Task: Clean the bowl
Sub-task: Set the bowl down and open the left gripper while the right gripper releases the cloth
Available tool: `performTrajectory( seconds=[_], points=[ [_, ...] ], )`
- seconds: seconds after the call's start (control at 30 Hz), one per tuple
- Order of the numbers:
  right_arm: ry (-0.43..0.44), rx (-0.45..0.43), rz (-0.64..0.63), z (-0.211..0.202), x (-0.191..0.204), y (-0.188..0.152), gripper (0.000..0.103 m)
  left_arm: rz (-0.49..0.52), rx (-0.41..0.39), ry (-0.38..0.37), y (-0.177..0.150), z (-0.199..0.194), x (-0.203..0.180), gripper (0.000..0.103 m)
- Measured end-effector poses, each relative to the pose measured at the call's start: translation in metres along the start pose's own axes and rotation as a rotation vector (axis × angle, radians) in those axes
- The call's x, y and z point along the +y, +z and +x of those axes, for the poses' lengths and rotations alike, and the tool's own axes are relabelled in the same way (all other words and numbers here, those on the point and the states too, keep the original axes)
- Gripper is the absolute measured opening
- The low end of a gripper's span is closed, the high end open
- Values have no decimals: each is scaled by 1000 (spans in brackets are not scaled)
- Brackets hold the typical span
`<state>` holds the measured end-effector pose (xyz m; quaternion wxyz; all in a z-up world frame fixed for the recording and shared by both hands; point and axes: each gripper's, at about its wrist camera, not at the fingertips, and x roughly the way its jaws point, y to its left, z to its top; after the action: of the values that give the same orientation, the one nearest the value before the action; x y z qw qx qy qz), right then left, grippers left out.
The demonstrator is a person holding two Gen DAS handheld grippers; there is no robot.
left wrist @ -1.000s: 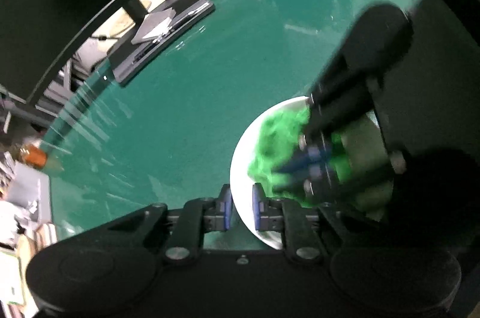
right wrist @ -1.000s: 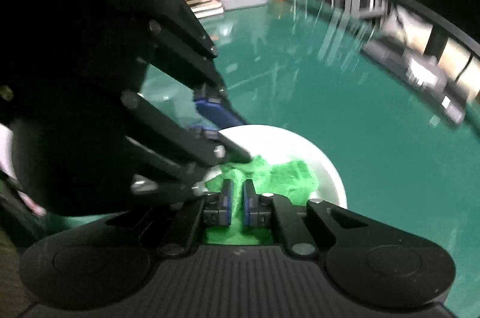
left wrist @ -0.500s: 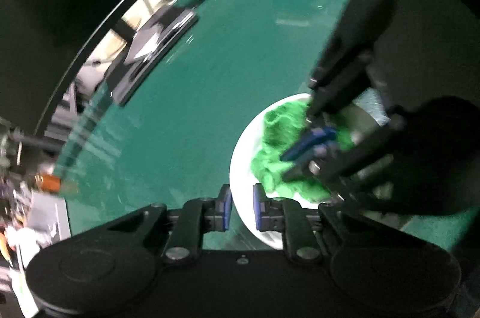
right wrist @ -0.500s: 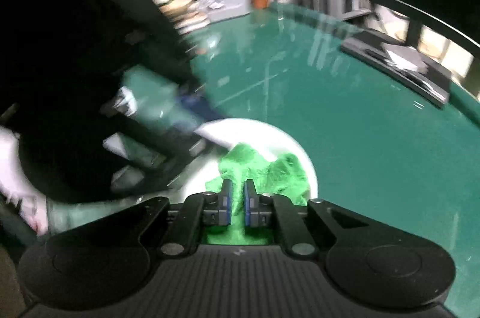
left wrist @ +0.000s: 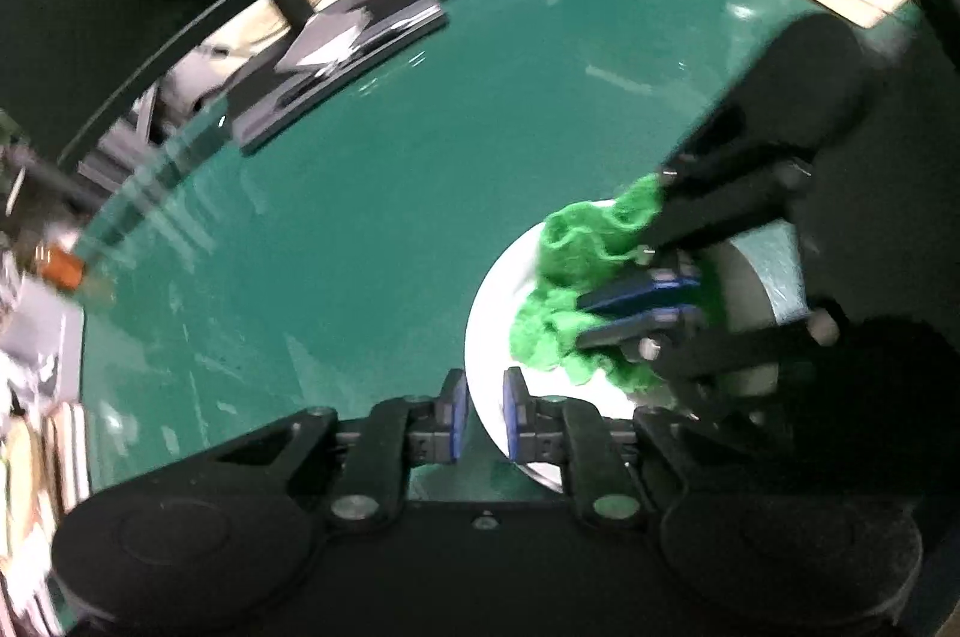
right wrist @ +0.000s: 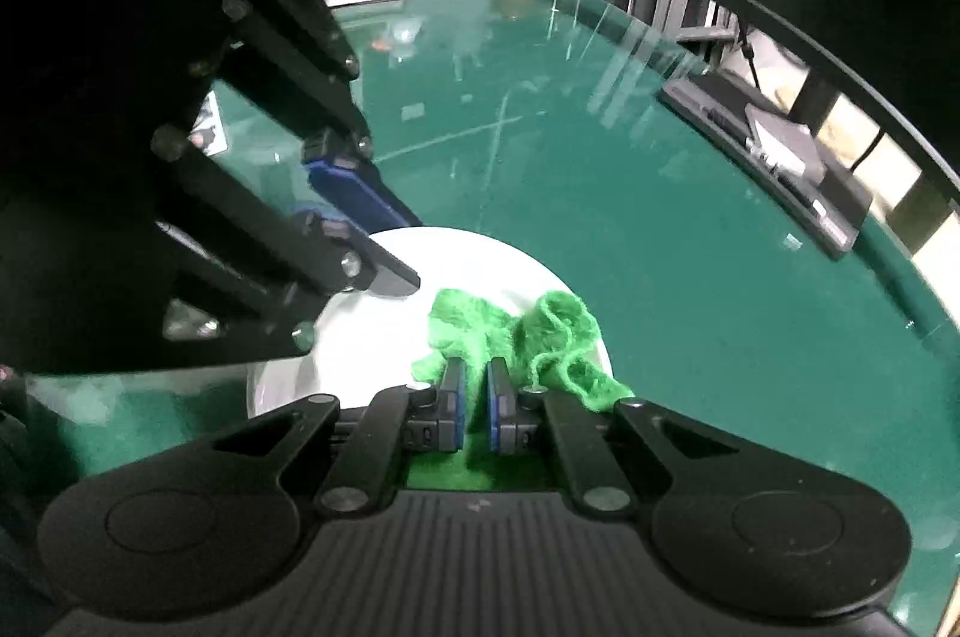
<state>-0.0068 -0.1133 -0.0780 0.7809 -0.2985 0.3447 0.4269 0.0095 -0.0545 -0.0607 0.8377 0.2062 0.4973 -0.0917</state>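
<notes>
Green cloth, pinched by the right gripper, is wiped inside the white bowl; its nine-o'clock rim is clamped by the left gripper. Uncovered surface is judged next.

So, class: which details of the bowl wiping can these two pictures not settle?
- Bowl floor, left wrist view: hidden by the green cloth and the right claw.
- Bowl's near rim, right wrist view: covered by that claw's own body.
- Left claw grip on the rim: unclear.
</notes>
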Motion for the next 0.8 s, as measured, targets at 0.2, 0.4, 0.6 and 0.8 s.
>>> performTrajectory(
  seconds=[0.2, 0.4, 0.6, 0.8],
  points=[
    [-183, -55, 16, -10, 7, 6, 6, -114, 9, 26, -2, 4, 20, 22],
    [-292, -142, 221, -29, -15, 14, 6, -216, 29, 36, -6, 9, 49, 22],
    [-323, -91, 442, -27, -48, -3, 7, -291, 36, 55, -14, 13, 72, 44],
    [-189, 43, 719, -12, -66, -28, 54, -366, 23, 5, -23, 8, 90, 82]
  ],
)
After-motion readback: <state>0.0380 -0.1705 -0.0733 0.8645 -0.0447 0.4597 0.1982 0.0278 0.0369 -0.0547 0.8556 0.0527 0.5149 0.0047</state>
